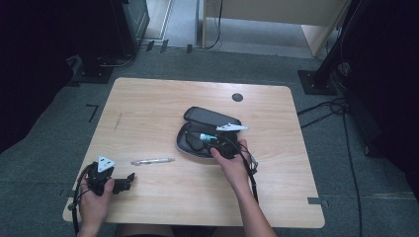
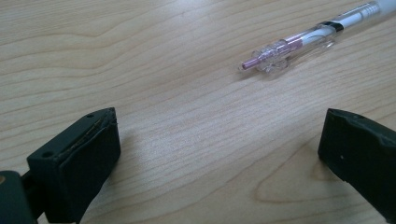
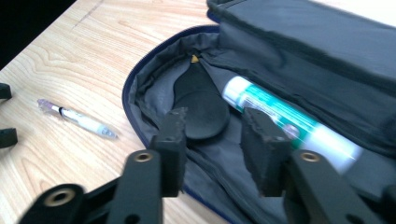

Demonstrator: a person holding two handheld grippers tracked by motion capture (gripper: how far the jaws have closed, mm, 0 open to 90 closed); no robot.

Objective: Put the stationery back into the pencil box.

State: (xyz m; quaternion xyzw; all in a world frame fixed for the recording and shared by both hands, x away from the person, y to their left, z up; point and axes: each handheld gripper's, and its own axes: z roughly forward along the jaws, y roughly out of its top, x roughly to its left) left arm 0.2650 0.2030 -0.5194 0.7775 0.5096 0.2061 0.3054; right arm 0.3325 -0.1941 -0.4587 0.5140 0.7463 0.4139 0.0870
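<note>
An open black pencil case [image 1: 210, 117] lies in the middle of the wooden table [image 1: 148, 108]. A green and white tube [image 3: 280, 116] rests inside it against the raised lid [image 3: 303, 42]. My right gripper [image 3: 215, 116] hovers over the case's front rim, its jaws partly apart with nothing between them; the tube is just to their right. In the high view the right gripper [image 1: 217, 143] sits at the case's near edge. A clear pen [image 1: 152, 161] lies on the table left of the case. My left gripper [image 2: 218, 123] rests wide open near the table's front left corner, with the pen [image 2: 303, 39] beyond its tips.
A dark oval pad [image 3: 201, 109] lies on the case's grey lining. A round black grommet [image 1: 237, 97] is set into the far side of the table. Cables [image 1: 326, 106] and black stand bases [image 1: 314, 81] lie on the carpet around the table.
</note>
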